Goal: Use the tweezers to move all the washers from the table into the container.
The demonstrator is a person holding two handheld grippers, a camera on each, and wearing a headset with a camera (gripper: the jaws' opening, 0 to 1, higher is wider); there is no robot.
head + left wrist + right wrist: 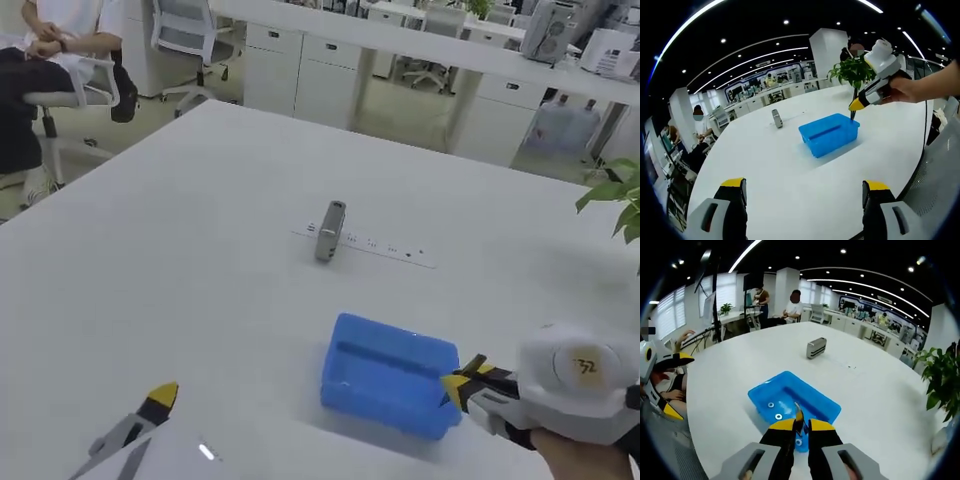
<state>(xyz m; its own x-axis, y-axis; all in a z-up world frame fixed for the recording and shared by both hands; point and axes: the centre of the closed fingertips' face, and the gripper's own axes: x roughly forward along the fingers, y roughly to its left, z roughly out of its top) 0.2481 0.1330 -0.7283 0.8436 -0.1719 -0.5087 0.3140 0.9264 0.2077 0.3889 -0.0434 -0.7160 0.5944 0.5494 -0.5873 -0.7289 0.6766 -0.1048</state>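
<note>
Overhead, the right gripper [460, 380] sits at the rim of the blue plastic container [385, 400]; tiny specks [408, 254] by the grey metal block [330, 230] are too small to identify. Left gripper view: the left gripper [804, 200] gapes, idle. Right gripper view: jaws pinch thin tweezers [798, 415] over three flat ring washers [779, 416] inside; best release low, avoiding bounce.

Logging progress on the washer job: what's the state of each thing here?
Left tongs: open, holding nothing.
Right tongs: shut on the tweezers.
Tweezers: gripped, tip pointing into the container.
Container: open-topped, upright on the table.
Washers in container: a few, lying flat on its floor.
Washers on table: a few tiny ones in a row by the grey block, not yet moved.
</note>
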